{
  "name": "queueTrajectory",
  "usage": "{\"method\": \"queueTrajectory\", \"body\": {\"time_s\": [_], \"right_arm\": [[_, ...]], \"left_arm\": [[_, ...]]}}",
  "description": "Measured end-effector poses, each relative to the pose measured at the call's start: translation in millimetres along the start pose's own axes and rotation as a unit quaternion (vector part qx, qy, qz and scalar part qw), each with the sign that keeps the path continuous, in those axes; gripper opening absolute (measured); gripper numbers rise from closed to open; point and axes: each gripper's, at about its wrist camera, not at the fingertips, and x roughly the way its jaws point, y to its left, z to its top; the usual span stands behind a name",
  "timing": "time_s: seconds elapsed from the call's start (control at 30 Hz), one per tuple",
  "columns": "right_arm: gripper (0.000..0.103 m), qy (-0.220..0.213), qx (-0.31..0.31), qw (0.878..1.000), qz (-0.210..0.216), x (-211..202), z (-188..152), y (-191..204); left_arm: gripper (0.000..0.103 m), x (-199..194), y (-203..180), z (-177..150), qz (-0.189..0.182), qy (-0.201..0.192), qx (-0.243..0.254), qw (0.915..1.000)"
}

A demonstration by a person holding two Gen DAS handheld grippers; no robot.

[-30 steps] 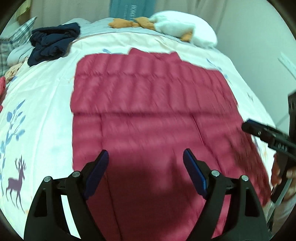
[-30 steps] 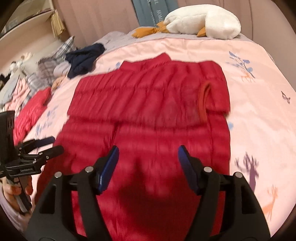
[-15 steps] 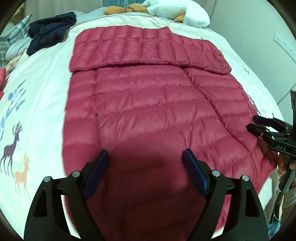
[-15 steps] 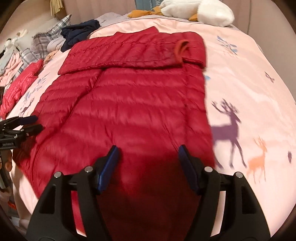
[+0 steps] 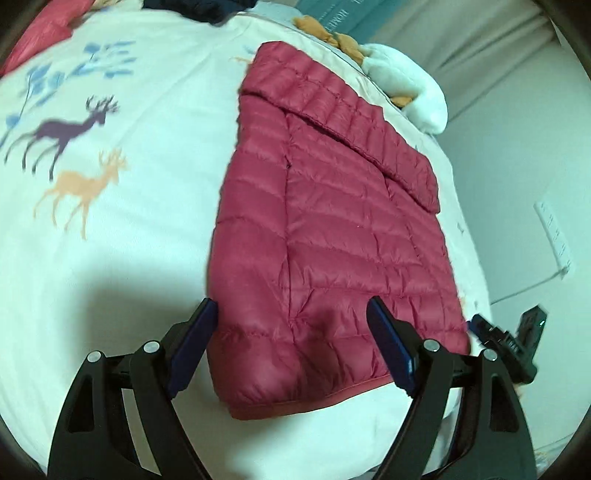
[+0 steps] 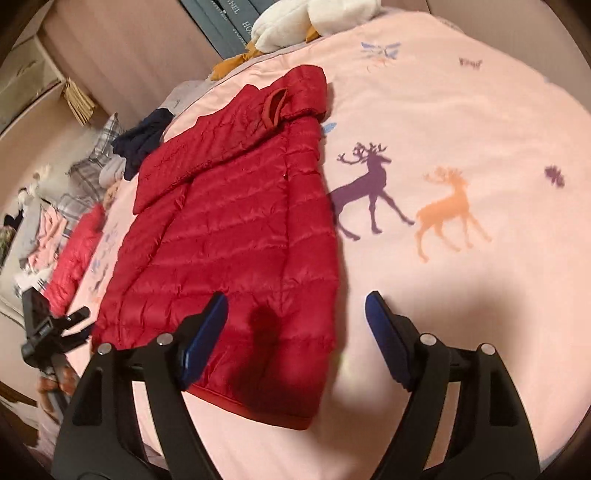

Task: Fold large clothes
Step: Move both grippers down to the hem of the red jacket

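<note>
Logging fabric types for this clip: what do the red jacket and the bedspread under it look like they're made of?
Jacket: looks like a thin, slightly glossy synthetic shell, probably nylon or polyester, with puffy fill; horizontal quilted channels and a soft sheen show in both views. Bedspread: looks like a matte woven fabric, likely cotton or a blend, smooth and flat with printed deer; the exact fibre cannot be told.

The dark clothes (image 5: 199,9) at the far end of the bed were cut off by the top edge of the left view. The book spines (image 6: 225,22) behind the plush toy (image 6: 306,18) ran out of frame, their lettering only partly readable. The clothes pile (image 6: 40,229) at the left was smeared and could not be sorted out. The hand under the other gripper (image 6: 55,328) was blurred.
</note>
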Motion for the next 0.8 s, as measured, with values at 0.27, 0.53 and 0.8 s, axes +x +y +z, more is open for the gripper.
{"method": "queueTrajectory", "body": {"time_s": [0.27,0.53,0.8], "right_arm": [[0.082,0.025,0.003,0.999,0.034,17.7,-11.2,14.2],[0.082,0.022,0.029,0.997,0.074,21.4,-7.0,14.4],[0.082,0.017,0.053,0.993,0.102,32.1,1.2,11.4]], "left_arm": [[0.088,15.5,0.9,0.6,-0.037,0.018,-0.022,0.9989],[0.088,13.5,19.4,5.6,-0.056,0.012,-0.052,0.9970],[0.088,21.0,25.4,15.0,-0.092,0.014,-0.068,0.9933]]}}
